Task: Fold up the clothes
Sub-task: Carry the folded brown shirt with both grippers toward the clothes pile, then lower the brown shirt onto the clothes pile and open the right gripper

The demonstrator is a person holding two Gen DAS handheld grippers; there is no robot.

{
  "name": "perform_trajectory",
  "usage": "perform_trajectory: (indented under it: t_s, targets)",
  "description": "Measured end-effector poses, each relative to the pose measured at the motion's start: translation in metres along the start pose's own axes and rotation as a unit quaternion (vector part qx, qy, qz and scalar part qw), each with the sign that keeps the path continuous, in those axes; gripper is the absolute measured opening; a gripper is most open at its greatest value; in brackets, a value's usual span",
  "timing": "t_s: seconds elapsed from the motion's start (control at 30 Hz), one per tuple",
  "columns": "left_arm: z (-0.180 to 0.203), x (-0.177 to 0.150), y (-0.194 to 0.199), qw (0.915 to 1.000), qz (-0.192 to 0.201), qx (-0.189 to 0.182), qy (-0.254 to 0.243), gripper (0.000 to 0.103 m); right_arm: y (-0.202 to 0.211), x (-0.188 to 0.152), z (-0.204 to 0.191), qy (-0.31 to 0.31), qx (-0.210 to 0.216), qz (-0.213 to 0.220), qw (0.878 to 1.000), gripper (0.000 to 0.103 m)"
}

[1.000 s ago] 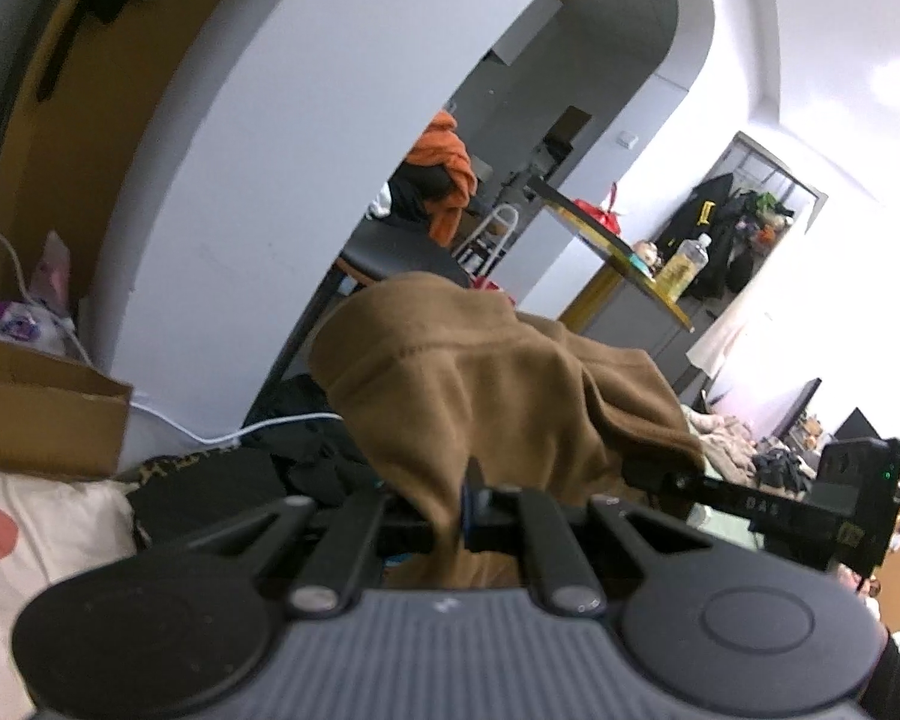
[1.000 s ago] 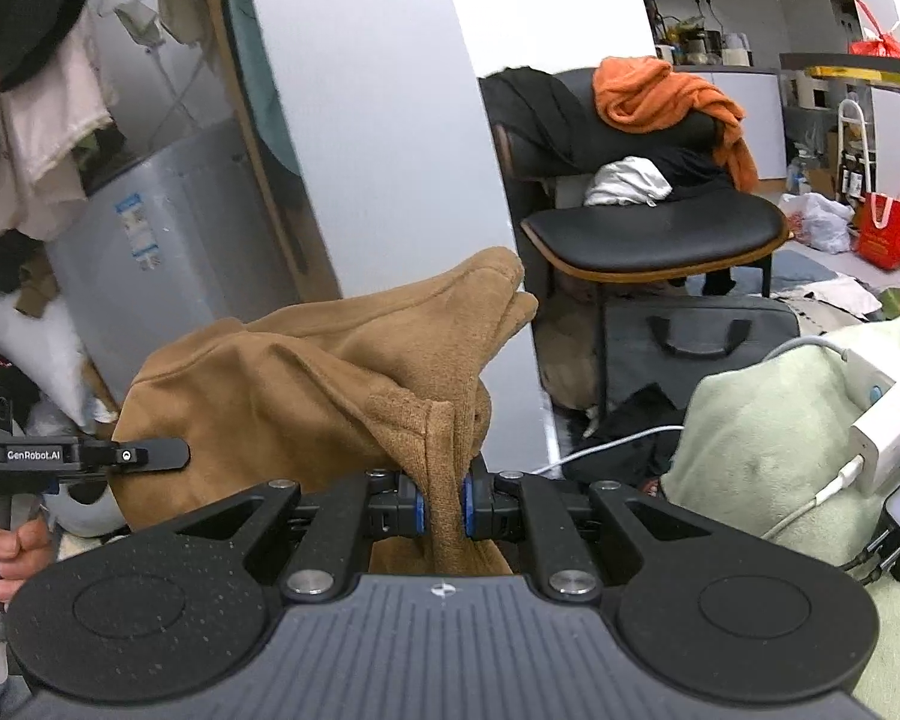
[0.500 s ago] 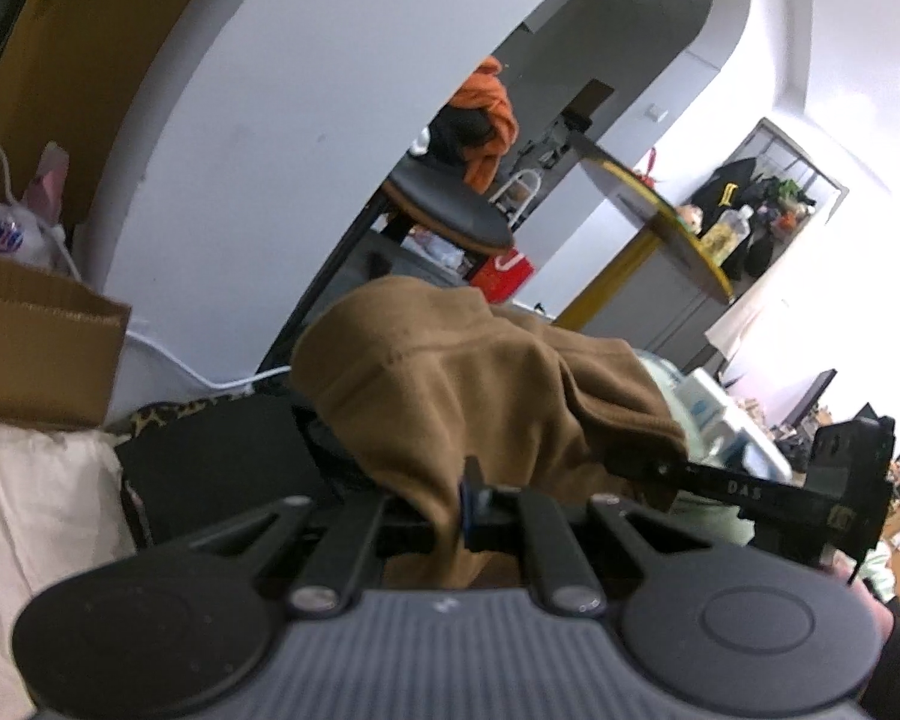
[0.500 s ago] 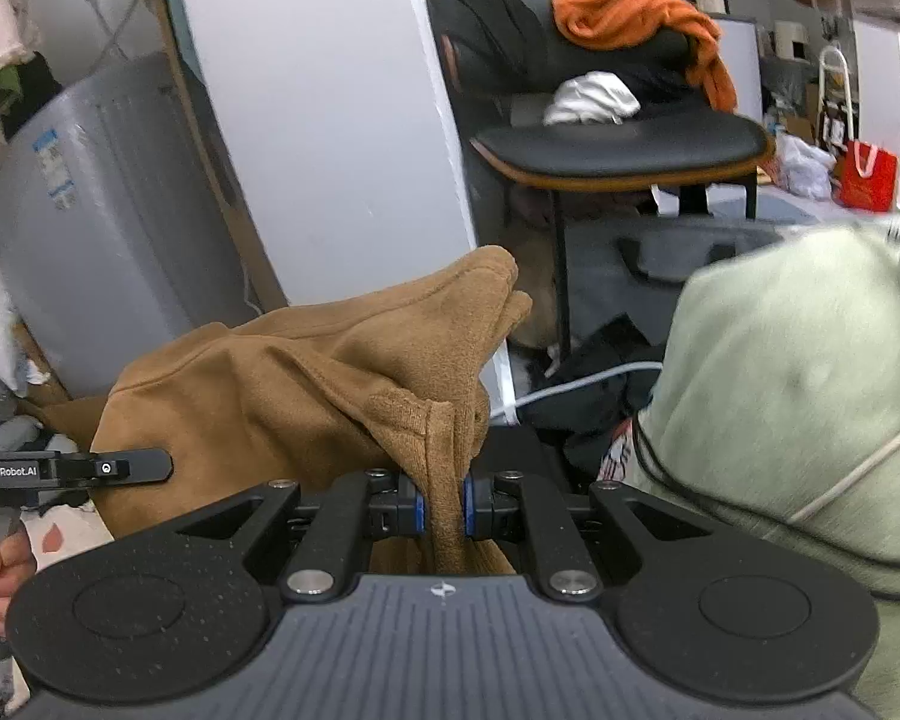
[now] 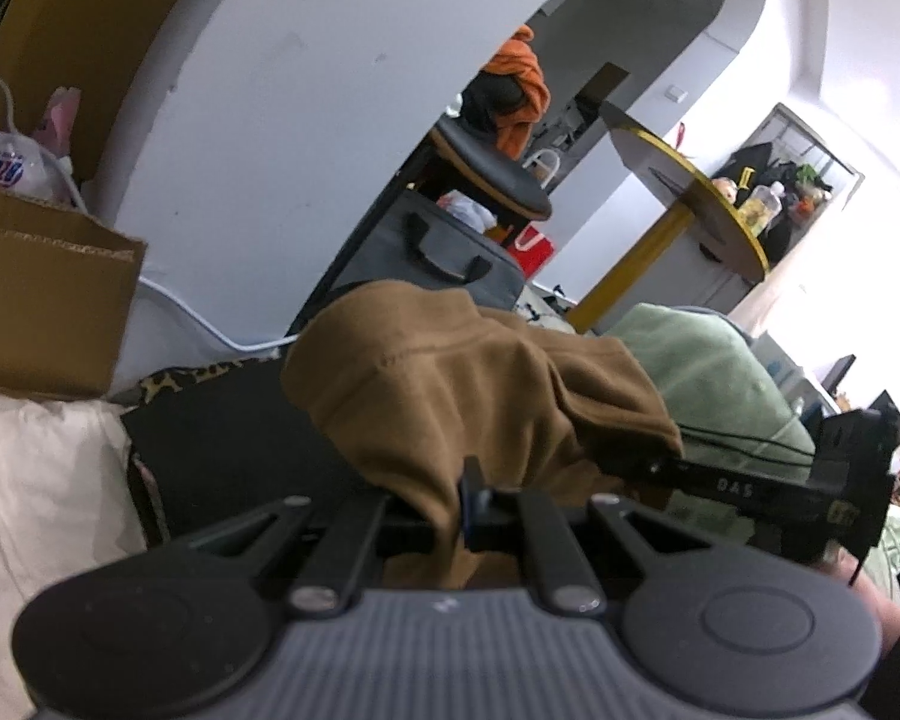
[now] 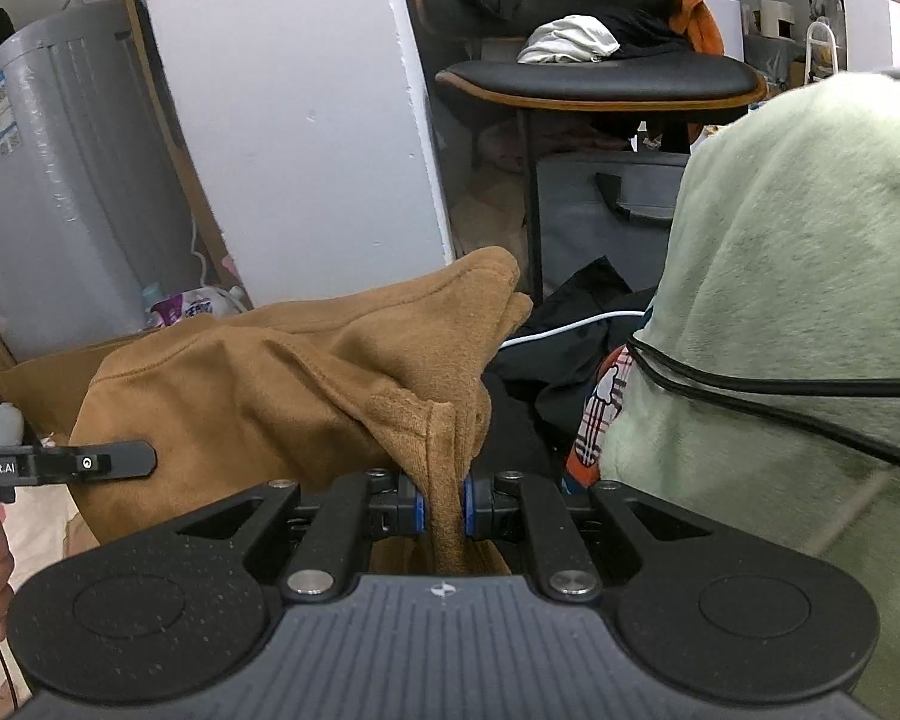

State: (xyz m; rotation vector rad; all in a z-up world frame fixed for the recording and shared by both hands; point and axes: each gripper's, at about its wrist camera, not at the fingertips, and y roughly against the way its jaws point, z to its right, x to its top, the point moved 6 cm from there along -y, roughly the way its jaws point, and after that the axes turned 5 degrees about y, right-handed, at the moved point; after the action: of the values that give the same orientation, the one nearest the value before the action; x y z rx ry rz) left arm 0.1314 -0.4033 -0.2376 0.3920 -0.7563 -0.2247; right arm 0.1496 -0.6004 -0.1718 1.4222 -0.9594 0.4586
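Both grippers tilt downward, each clamped on a bunched edge of the brown garment (image 6: 306,396), which hangs between them. The left gripper (image 5: 450,516) view alone shows a cardboard box (image 5: 42,306); the right gripper (image 6: 444,510) view alone shows a grey cylindrical appliance (image 6: 60,180).

Cluttered home room, clothes heaped on a chair (image 6: 600,78), cardboard box (image 5: 42,294), green blanket (image 6: 780,300), round side table (image 5: 690,198)

Two wrist cameras, close in on the cloth

We look forward along each gripper; both views share the brown garment (image 5: 462,396) (image 6: 306,384), chair at 1 o'clock.
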Motion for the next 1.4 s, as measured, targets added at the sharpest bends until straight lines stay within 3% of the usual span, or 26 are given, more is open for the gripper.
perform_trajectory:
  t_s: [0.53, 0.97, 1.13, 1.4]
  targets:
    - [-0.064, 0.028, -0.057, 0.9994, -0.018, 0.024, 0.014, 0.006, -0.089, -0.007, 0.019, 0.001, -0.021, -0.042, 0.999, 0.011]
    - [-0.116, 0.051, -0.1, 0.997, -0.018, 0.067, 0.035, 0.005, -0.169, -0.003, 0.034, -0.016, -0.037, -0.07, 0.997, 0.012]
    - [-0.145, 0.054, -0.115, 0.9928, -0.012, 0.087, 0.083, 0.005, -0.202, 0.001, 0.034, 0.007, -0.042, -0.087, 0.995, 0.012]
    - [-0.174, 0.052, -0.134, 0.9881, -0.01, 0.123, 0.092, 0.005, -0.257, 0.001, 0.039, 0.042, -0.036, -0.133, 0.99, 0.016]
